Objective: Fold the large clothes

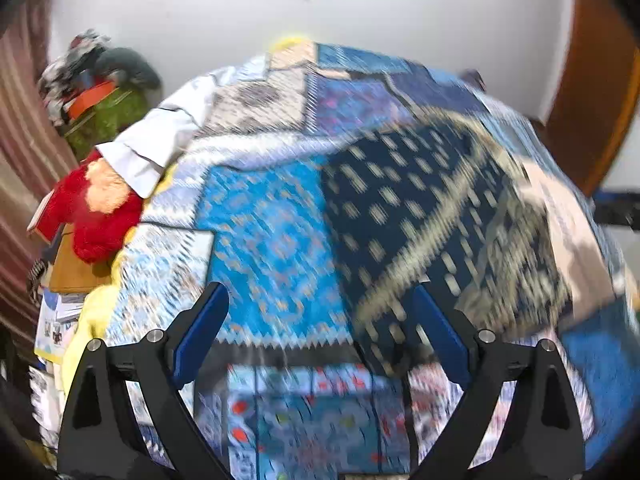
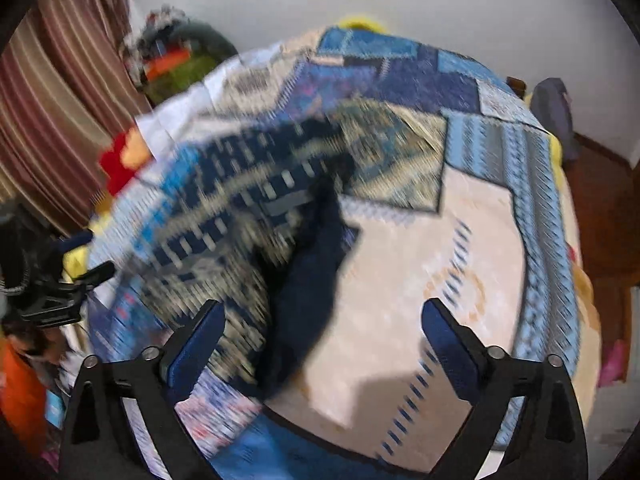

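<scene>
A dark navy garment with cream dashes and a gold patterned band (image 1: 416, 216) lies spread on the patchwork bedspread (image 1: 264, 232), blurred by motion. In the right wrist view the same garment (image 2: 240, 216) lies left of centre with a dark navy fold (image 2: 316, 280) running down its right edge. My left gripper (image 1: 320, 300) is open and empty above the bed, at the garment's near left edge. My right gripper (image 2: 322, 316) is open and empty above the garment's dark fold. The left gripper shows at the left edge of the right wrist view (image 2: 60, 292).
A white shirt (image 1: 160, 136) and a red and orange plush toy (image 1: 100, 208) lie at the bed's left edge. A pile of clothes (image 1: 100, 84) sits by the striped curtain (image 2: 60, 100). The white wall (image 1: 360, 20) is behind; a wooden door (image 1: 592, 92) is right.
</scene>
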